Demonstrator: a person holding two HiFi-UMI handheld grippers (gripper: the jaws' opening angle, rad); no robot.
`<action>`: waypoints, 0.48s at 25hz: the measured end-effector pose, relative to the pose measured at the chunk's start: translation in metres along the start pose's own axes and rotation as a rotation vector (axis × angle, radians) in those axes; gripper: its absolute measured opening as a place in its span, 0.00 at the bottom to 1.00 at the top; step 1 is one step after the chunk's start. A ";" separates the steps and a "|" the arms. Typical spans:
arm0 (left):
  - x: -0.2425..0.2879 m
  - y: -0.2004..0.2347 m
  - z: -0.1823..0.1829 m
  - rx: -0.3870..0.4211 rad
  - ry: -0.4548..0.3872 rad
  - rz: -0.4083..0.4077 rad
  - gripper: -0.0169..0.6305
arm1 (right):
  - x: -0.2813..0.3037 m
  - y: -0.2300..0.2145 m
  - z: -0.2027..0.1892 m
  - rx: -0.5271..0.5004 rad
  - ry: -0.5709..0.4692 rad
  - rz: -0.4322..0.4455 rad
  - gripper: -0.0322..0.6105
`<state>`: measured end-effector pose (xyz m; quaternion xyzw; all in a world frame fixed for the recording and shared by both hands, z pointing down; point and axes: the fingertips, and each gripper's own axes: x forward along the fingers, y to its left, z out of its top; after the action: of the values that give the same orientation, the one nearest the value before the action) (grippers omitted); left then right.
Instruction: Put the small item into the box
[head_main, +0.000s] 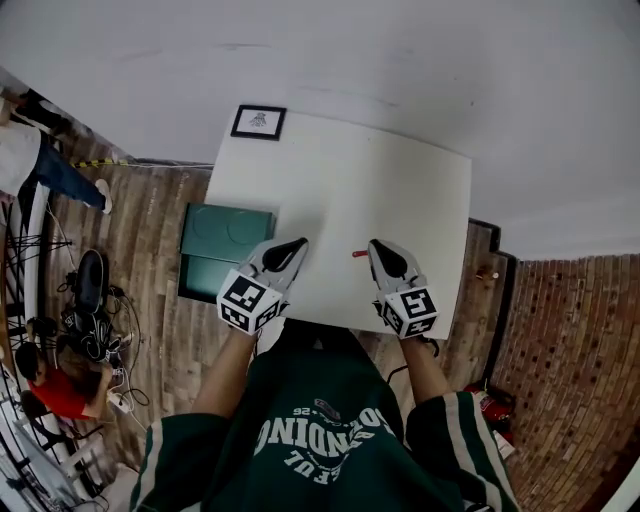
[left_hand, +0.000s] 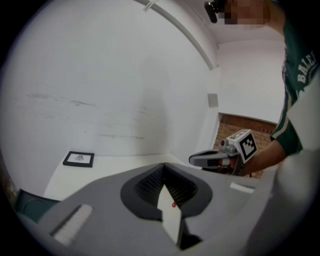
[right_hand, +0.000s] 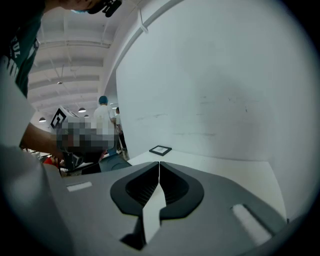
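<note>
1. Head view, far left: green box off the left edge of the white bench, lower than the benchtop, over the wooden floor.
2. At the bench's far left corner: small black picture frame, lying flat, well apart from everything else.
3. Near edge, left of centre: left claw held over the bench just beside the box, tip pointing away from the person. In the left gripper view, jaws together at the tips, gripping nothing.
4. Between the two claws: small red item lying on the bench, nearer the right one. Same item glimpsed in the left gripper view through the gap behind the closed tips.
5. Right of the item: right claw, tip just beside it. In the right gripper view, jaws closed tip to tip, empty, bare bench beyond.
</note>
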<state>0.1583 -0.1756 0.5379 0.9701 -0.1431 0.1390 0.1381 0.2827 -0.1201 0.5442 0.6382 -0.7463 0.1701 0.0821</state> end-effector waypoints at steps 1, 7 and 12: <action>0.003 -0.001 -0.004 -0.004 0.009 -0.004 0.10 | 0.001 -0.002 -0.009 -0.007 0.020 0.010 0.06; 0.008 0.001 -0.012 -0.016 0.042 -0.001 0.11 | 0.009 -0.009 -0.065 -0.153 0.213 0.099 0.24; 0.001 0.011 -0.014 -0.024 0.049 0.038 0.10 | 0.014 -0.021 -0.108 -0.330 0.400 0.212 0.25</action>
<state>0.1529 -0.1816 0.5538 0.9618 -0.1598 0.1639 0.1504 0.2910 -0.0969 0.6522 0.4885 -0.7955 0.1765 0.3121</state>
